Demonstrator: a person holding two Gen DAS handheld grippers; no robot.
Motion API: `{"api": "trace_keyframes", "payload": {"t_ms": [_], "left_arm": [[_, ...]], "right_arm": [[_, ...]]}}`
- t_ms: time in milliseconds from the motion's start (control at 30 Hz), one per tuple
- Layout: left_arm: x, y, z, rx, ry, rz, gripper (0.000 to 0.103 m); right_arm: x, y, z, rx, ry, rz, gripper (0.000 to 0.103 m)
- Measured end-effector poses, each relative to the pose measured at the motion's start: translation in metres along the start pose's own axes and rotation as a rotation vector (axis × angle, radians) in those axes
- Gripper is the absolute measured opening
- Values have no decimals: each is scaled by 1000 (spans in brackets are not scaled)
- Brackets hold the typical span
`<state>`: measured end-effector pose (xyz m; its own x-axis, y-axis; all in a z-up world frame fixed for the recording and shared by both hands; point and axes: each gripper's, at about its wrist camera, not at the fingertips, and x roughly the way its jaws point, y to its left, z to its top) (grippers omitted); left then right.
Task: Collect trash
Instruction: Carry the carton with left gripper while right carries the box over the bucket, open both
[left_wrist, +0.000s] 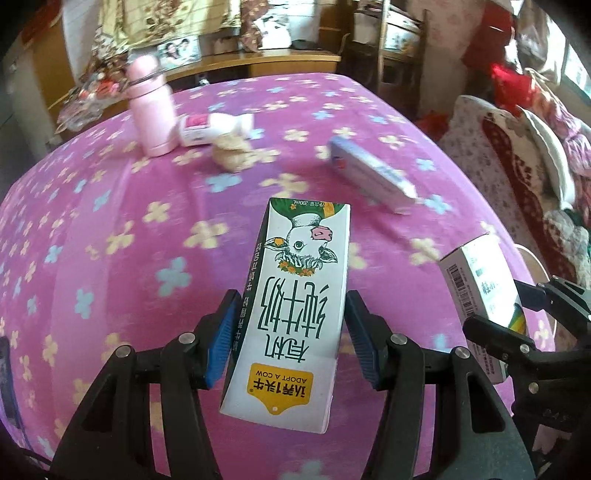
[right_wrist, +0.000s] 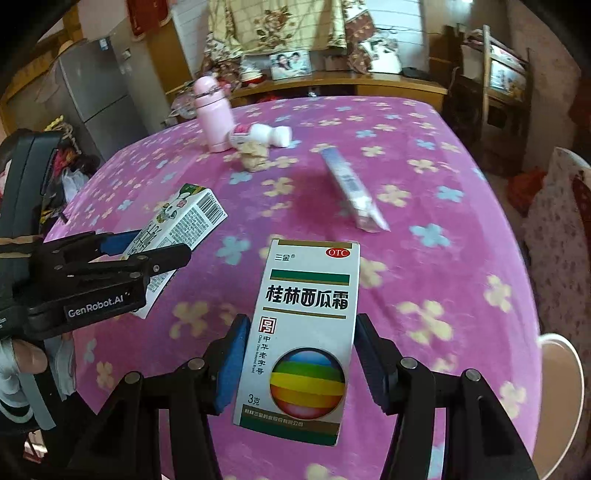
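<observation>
Trash is held in both grippers above a table covered by a pink flowered cloth (left_wrist: 110, 206). A milk carton (left_wrist: 291, 314) is clamped between the blue pads of the left gripper (left_wrist: 291, 339), clear of the cloth; its printed cow face is seen only in the left wrist view, while its barcode side (right_wrist: 199, 218) is shown only in the right wrist view. A white medicine box (right_wrist: 306, 332) is gripped between the pads of the right gripper (right_wrist: 301, 362), also lifted off the cloth; its front with the rainbow ball is read from the right wrist view, and its barcode end (left_wrist: 476, 288) is seen from the left. Farther back on the cloth, a pink flask (left_wrist: 149, 110) is seen upright, with a white bottle (left_wrist: 214, 129) lying just beside it and a crumpled beige wad (left_wrist: 232, 153) in front of that. A long blue-and-white box (left_wrist: 373, 177) lies apart to the right. A gloved hand (right_wrist: 22, 365) on the left gripper's handle is caught only by the right wrist view, as is a grey refrigerator (right_wrist: 96, 92).
</observation>
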<state>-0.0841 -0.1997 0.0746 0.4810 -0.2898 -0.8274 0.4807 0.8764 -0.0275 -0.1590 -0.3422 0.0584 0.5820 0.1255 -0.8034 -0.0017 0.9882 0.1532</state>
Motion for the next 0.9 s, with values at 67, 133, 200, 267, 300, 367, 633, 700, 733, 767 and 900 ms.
{"api": "trace_keyframes", "payload": {"t_ms": [67, 133, 200, 267, 300, 367, 633, 700, 733, 767, 900], "left_arm": [[0, -17, 2, 16, -2, -17, 55], [2, -31, 4, 29, 0, -33, 55], [3, -47, 5, 45, 4, -50, 55], [5, -65, 7, 63, 7, -71, 55], [6, -73, 7, 70, 8, -81, 55], [7, -88, 10, 84, 9, -98, 55], [11, -156, 16, 159, 21, -172, 55], [12, -175, 17, 181, 25, -190, 55], [14, -187, 17, 194, 28, -202, 55], [14, -195, 18, 204, 30, -209, 55], [19, -230, 17, 245, 44, -246, 55]], "right_arm": [[-8, -15, -5, 21, -5, -19, 55], [-16, -28, -9, 41, -12, -42, 55], [-23, -42, -13, 62, -22, -65, 55], [-30, -55, -16, 85, -28, -78, 55], [-34, -62, -19, 98, -34, -88, 55], [-42, -76, -23, 118, -46, -117, 55], [-73, -137, -48, 219, -72, -207, 55], [-81, -152, -56, 246, -76, -224, 55], [-85, -160, -60, 257, -78, -233, 55], [-91, -169, -65, 273, -78, -244, 55], [-105, -198, -82, 321, -77, -278, 55]]}}
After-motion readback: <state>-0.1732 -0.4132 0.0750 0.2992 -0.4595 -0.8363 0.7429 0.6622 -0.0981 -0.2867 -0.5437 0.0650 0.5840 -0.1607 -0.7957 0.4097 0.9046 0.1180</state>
